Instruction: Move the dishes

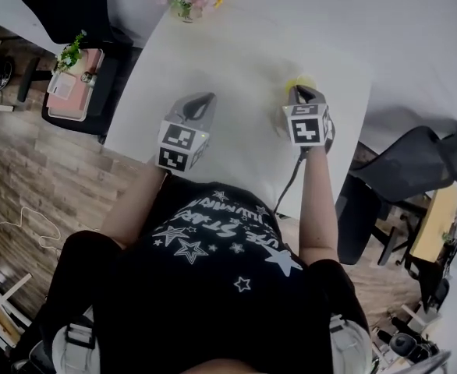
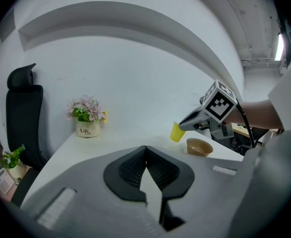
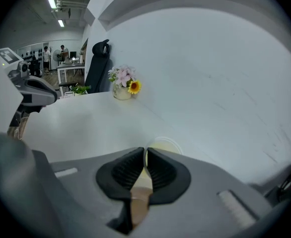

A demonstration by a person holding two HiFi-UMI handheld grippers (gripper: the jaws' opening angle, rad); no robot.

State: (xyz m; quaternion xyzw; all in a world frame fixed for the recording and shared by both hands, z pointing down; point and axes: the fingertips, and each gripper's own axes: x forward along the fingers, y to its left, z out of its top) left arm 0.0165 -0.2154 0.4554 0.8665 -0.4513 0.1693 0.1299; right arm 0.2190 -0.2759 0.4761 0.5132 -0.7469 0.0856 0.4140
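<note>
The white table (image 1: 244,53) is lying under both grippers, with the left gripper (image 2: 146,150) hovering over it, its jaws pressed together on nothing. The right gripper (image 3: 145,155) is pinching the rim of the yellow cup (image 2: 176,132), one pad sitting inside the cup and one outside. A flower pot (image 2: 88,129) is standing at the table's far side, and a brown bowl (image 2: 199,147) is resting on the table just beside the cup, which is tilting in those jaws.
</note>
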